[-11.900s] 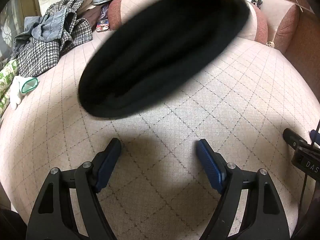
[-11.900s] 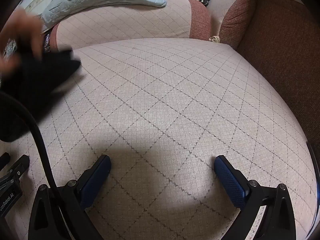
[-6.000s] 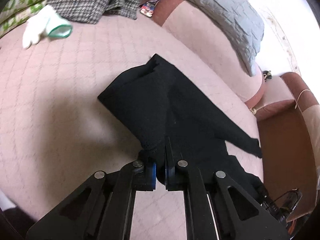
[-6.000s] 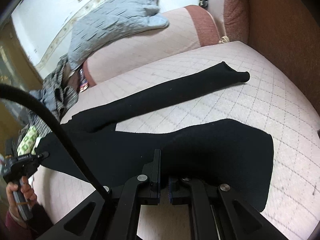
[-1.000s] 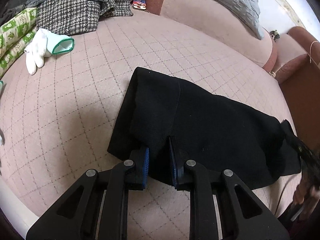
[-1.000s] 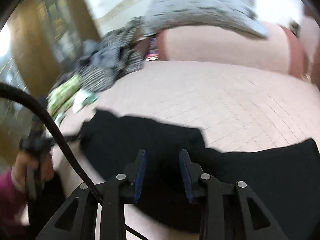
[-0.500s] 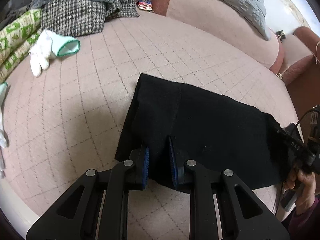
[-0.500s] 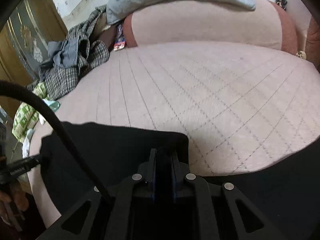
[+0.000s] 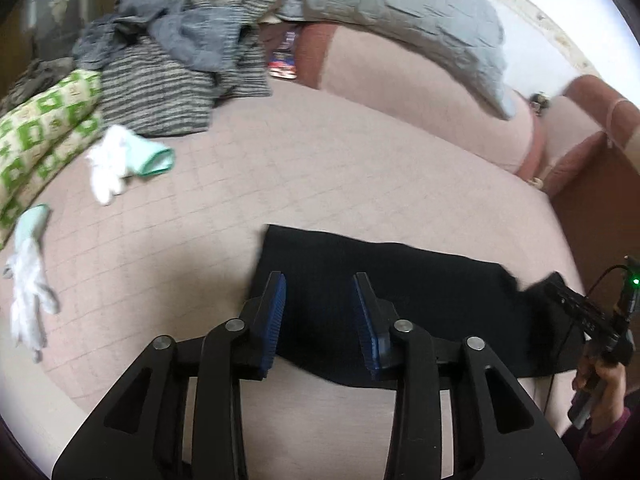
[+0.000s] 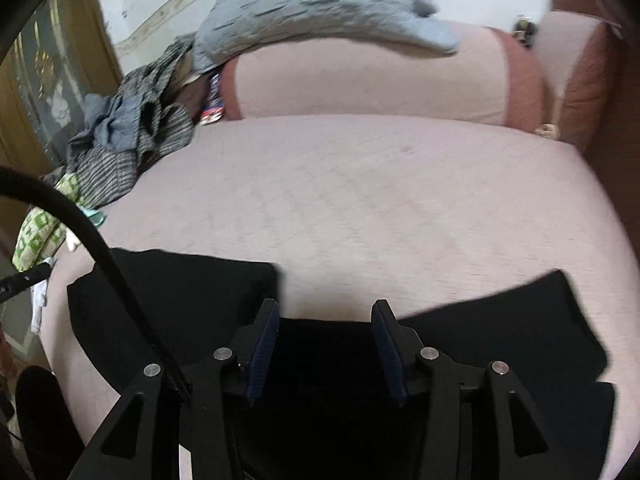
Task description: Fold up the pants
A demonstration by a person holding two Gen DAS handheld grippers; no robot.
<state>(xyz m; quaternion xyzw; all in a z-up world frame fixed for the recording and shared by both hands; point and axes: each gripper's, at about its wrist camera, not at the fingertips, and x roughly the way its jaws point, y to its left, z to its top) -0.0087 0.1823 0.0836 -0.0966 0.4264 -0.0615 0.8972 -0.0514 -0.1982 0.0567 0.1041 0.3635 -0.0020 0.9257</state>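
Observation:
The black pants (image 9: 420, 292) lie folded in a long band on the pink quilted sofa seat (image 9: 320, 176). My left gripper (image 9: 320, 312) is open and hovers over the band's left end, holding nothing. In the right wrist view the pants (image 10: 180, 300) spread below the fingers, with a second dark flap (image 10: 520, 328) at the right. My right gripper (image 10: 324, 340) is open over the black cloth, empty. The right gripper body (image 9: 580, 316) shows at the far right of the left wrist view, held by a hand.
A heap of grey and checked clothes (image 9: 180, 52) lies at the back left. A green-patterned cloth (image 9: 36, 132) and white gloves (image 9: 116, 164) lie at the left edge. A grey quilted blanket (image 9: 400, 20) drapes the backrest. A brown armrest (image 10: 580, 72) stands right.
Both grippers have let go of the pants and opened. Both have drawn back a little; the pants now lie flat on the seat.

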